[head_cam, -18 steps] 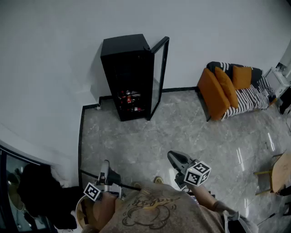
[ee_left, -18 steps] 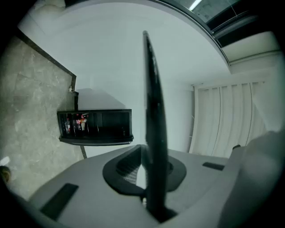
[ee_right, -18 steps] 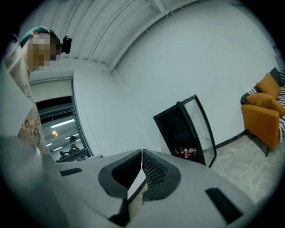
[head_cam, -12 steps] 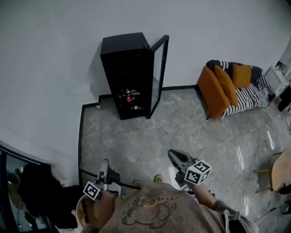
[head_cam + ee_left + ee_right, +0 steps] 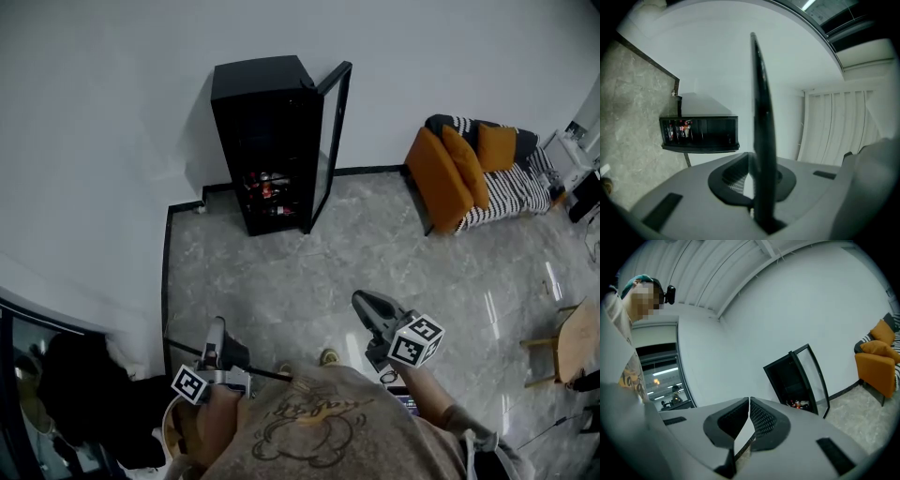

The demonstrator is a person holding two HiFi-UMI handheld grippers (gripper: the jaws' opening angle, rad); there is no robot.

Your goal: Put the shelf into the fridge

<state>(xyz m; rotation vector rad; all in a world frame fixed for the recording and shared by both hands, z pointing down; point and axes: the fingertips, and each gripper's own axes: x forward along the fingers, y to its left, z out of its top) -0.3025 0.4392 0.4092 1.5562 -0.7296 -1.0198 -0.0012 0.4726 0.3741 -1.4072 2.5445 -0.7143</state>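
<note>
The left gripper is low on the left, squeezed shut on the shelf. The shelf is a thin dark plate seen from its edge, and it sticks out past both sides of the jaws. Since a moment ago not much has changed. The black fridge has slid a little higher in the head view and both grippers sit a little lower, but the fridge does not look any closer. I think the shelf is only being carried for now, with a wide bit of grey floor left to cross. The fridge door stands open, so the way in is ready. There are bottles or cans low inside, too small to count. Further right, the right gripper has its jaw tips pressed together and holds nothing. Past it are the orange sofa and a wooden chair at the edge. That makes one shelf, one fridge, two grippers, one sofa and one chair.
</note>
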